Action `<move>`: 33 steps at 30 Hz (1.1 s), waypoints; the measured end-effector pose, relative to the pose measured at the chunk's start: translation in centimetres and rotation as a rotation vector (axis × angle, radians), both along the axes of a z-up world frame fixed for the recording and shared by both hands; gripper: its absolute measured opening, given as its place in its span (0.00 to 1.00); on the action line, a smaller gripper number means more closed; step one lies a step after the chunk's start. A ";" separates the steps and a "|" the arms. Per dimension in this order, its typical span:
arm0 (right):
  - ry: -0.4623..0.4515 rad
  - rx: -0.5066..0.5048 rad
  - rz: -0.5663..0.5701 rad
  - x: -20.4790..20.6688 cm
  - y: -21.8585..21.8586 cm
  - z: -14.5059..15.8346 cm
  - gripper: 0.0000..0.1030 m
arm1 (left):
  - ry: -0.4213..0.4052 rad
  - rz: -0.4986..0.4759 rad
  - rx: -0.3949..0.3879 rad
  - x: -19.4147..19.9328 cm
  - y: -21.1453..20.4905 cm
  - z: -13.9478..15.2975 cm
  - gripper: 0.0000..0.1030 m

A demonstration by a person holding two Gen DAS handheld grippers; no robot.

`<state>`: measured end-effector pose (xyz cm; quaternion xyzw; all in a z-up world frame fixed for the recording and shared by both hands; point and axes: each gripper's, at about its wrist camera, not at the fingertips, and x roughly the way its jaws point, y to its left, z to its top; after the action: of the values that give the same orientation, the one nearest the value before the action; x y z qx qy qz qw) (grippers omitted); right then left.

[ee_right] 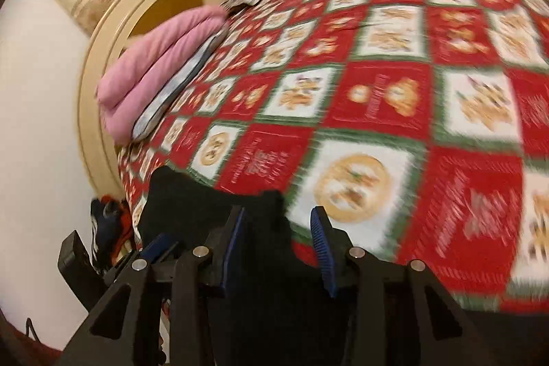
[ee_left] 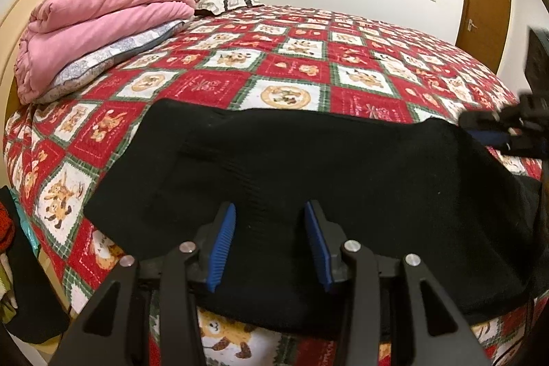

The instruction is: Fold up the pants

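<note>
Two grippers angle down over the black pants (ee_left: 308, 167) spread on the bed's red patchwork quilt (ee_left: 302, 57): we see our left gripper (ee_left: 270, 211) parted above the fabric, gripping nothing, and our right gripper (ee_right: 278, 215) parted too, cloth lying between its pads.

Black pants (ee_left: 308, 167) lie folded (knit-looking fabric) across the bed's near edge.

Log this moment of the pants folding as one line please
stage: fold in progress | black pants on quilt | left gripper open over pants | right gripper open at pants edge, blurred
</note>
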<state>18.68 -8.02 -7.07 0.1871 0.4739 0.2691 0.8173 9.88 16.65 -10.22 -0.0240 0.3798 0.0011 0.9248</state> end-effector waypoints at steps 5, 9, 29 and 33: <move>0.018 -0.005 -0.107 -1.5 -4.0 -0.3 0.40 | 0.036 0.004 -0.013 0.3 0.2 0.6 0.44; -0.134 -0.099 -0.339 -3.4 -11.4 4.7 0.40 | 0.066 0.021 -0.050 0.5 0.2 1.6 0.44; 0.244 -0.613 -0.823 -2.4 -32.4 0.1 0.33 | 0.046 -0.162 0.006 -0.4 -6.9 1.1 0.61; 0.248 -0.523 -0.847 -4.3 -34.2 0.8 0.06 | 0.035 -0.163 0.020 -0.5 -7.1 0.9 0.63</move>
<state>14.35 -42.24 -6.31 0.1824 0.5016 -0.2373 0.8117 9.41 9.51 -9.27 0.0163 0.3967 -0.0700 0.9151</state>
